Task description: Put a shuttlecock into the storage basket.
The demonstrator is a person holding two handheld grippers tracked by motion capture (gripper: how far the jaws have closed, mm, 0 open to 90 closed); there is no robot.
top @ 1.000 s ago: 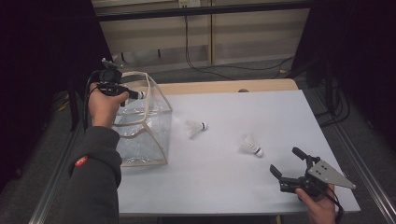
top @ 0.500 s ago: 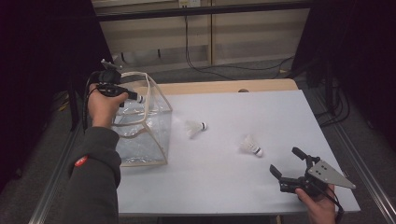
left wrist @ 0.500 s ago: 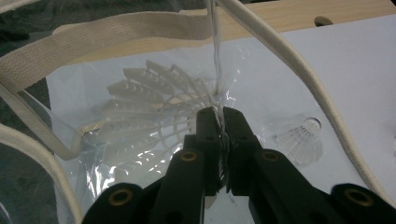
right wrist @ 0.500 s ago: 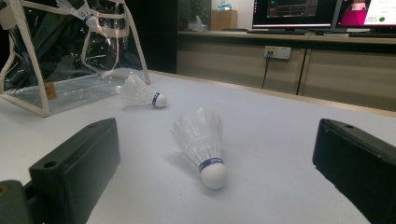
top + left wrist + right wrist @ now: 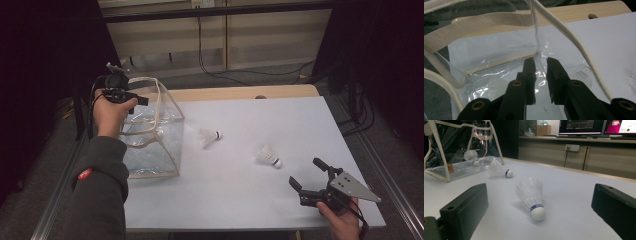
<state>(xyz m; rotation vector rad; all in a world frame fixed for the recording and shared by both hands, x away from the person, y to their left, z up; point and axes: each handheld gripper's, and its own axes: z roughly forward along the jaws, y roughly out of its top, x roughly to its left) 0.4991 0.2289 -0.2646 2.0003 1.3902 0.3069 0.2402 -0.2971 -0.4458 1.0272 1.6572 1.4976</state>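
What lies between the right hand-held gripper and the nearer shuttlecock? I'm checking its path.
Nothing: in the high view, only bare white table separates the right hand-held gripper from the nearer shuttlecock. The right gripper view agrees.

We saw no real change, left gripper [image 5: 131, 98] held at the bag [image 5: 162, 131] rim, right gripper [image 5: 308, 174] stayed open near the shuttlecock [image 5: 269, 156]

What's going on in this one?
A person is loading shuttlecocks into a clear bag. The left gripper hangs over the bag's open top, jaws slightly apart with nothing between them. The right gripper is open low over the table, aimed at the nearer shuttlecock. A second shuttlecock lies beside the bag, and one is already inside.
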